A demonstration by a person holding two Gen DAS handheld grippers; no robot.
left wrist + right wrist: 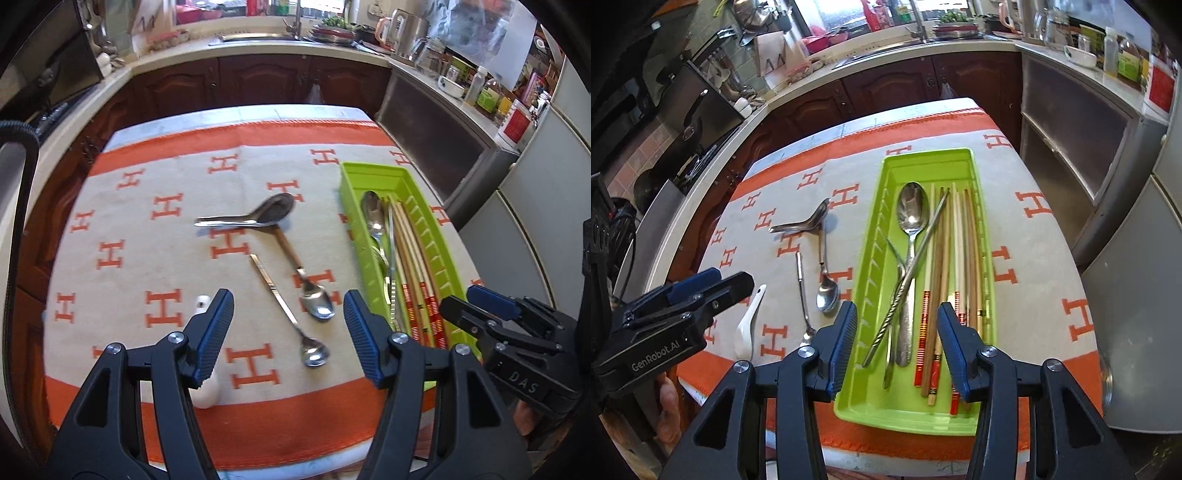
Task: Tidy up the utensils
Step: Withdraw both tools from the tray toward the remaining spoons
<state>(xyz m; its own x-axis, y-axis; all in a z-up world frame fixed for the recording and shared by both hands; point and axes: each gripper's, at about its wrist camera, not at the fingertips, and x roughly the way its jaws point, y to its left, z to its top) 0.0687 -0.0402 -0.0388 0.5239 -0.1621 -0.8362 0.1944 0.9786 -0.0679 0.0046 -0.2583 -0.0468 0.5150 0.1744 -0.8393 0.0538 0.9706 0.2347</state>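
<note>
Utensils lie in 2 groups: a green tray point(975, 173) right of centre holds a large spoon point(913, 214) and chopsticks point(942, 258), while 3 metal spoons point(317, 302) and a white ceramic spoon point(748, 325) rest on the orange-patterned cloth point(155, 177). Left gripper point(288, 332) and right gripper point(897, 343), low in frame, both stand apart, holding nothing.

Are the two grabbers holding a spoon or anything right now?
No. The left gripper and the right gripper are both open with nothing between their pads. The spoons lie on the cloth, and the chopsticks are in the green tray.
</note>
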